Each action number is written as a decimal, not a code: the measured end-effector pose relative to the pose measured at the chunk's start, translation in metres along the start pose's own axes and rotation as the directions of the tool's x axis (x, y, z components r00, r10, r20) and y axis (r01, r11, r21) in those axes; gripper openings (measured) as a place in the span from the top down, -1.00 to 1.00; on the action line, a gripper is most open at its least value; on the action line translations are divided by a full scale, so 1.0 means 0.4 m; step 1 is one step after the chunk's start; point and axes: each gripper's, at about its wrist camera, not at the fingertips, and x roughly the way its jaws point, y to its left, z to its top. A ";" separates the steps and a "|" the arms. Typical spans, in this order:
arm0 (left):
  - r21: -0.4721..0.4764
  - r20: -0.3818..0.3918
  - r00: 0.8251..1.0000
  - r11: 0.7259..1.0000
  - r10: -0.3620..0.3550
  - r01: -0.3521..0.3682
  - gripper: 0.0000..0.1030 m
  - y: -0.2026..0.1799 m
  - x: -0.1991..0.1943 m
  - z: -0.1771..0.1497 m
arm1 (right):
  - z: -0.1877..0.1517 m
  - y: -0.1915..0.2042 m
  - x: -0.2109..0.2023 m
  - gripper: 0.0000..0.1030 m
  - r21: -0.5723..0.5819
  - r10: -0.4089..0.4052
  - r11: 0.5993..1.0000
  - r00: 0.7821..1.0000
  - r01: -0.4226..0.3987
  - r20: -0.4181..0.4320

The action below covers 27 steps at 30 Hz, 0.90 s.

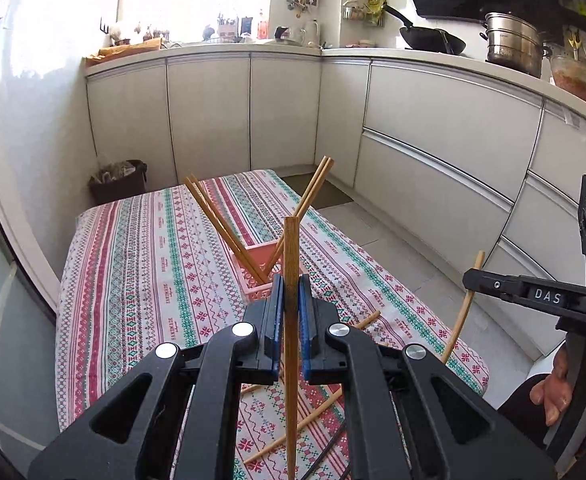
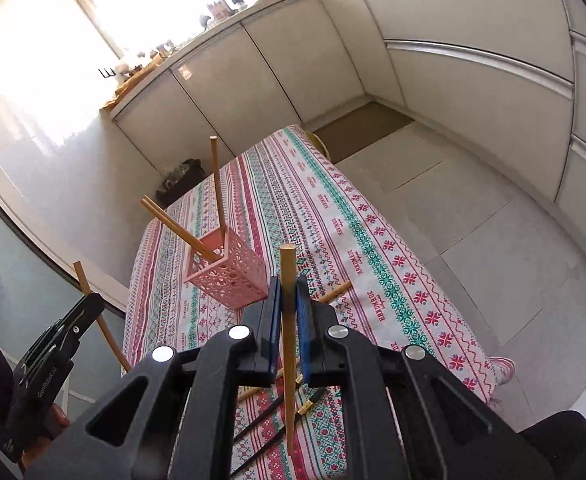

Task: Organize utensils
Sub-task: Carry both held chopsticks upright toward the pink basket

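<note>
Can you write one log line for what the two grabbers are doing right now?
left gripper: shut on chopstick | right gripper: shut on chopstick | pink basket: holds chopsticks | more loose on tablecloth

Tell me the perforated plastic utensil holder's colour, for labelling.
Pink perforated plastic utensil holder; clearest in the right wrist view.

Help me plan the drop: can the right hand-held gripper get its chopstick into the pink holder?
Probably yes: the right hand-held gripper grips a chopstick; the holder stands open-topped just ahead.

low table under a striped patterned cloth [image 1: 141,248], pink lattice holder [image 2: 229,276] standing on it, loose wooden chopsticks [image 1: 313,412] and what look like dark chopsticks [image 2: 261,420] lying near its front edge
</note>
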 end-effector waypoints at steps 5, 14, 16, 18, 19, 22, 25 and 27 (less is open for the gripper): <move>-0.024 0.058 0.998 0.999 0.027 -0.025 0.88 0.007 -0.025 0.018 | 0.019 0.004 -0.040 0.85 0.008 0.018 1.000 0.999 -0.018 0.046; -0.030 0.100 0.994 0.998 0.050 -0.048 0.88 -0.005 -0.026 0.051 | 0.040 -0.003 -0.061 0.85 0.022 0.048 0.999 0.997 -0.050 0.063; -0.029 0.102 0.993 0.998 0.056 -0.053 0.88 -0.009 -0.024 0.057 | 0.044 -0.007 -0.060 0.85 0.024 0.050 0.998 0.997 -0.052 0.063; -0.032 0.105 0.993 0.998 0.063 -0.060 0.88 -0.012 -0.022 0.061 | 0.046 -0.013 -0.058 0.85 0.028 0.047 0.998 0.997 -0.049 0.059; -0.034 0.105 0.992 0.997 0.067 -0.064 0.88 -0.013 -0.021 0.064 | 0.044 -0.018 -0.059 0.85 0.031 0.047 0.998 0.997 -0.049 0.059; -0.045 0.116 0.990 0.996 0.080 -0.076 0.88 -0.013 -0.023 0.075 | 0.049 -0.028 -0.057 0.85 0.037 0.043 0.998 0.997 -0.045 0.058; -0.046 0.133 0.986 0.994 0.105 -0.100 0.88 -0.017 -0.025 0.087 | 0.054 -0.033 -0.056 0.85 0.038 0.044 0.998 0.998 -0.046 0.054; -0.048 0.144 0.983 0.993 0.116 -0.110 0.88 -0.017 -0.026 0.095 | 0.058 -0.035 -0.056 0.85 0.038 0.044 0.998 0.998 -0.046 0.053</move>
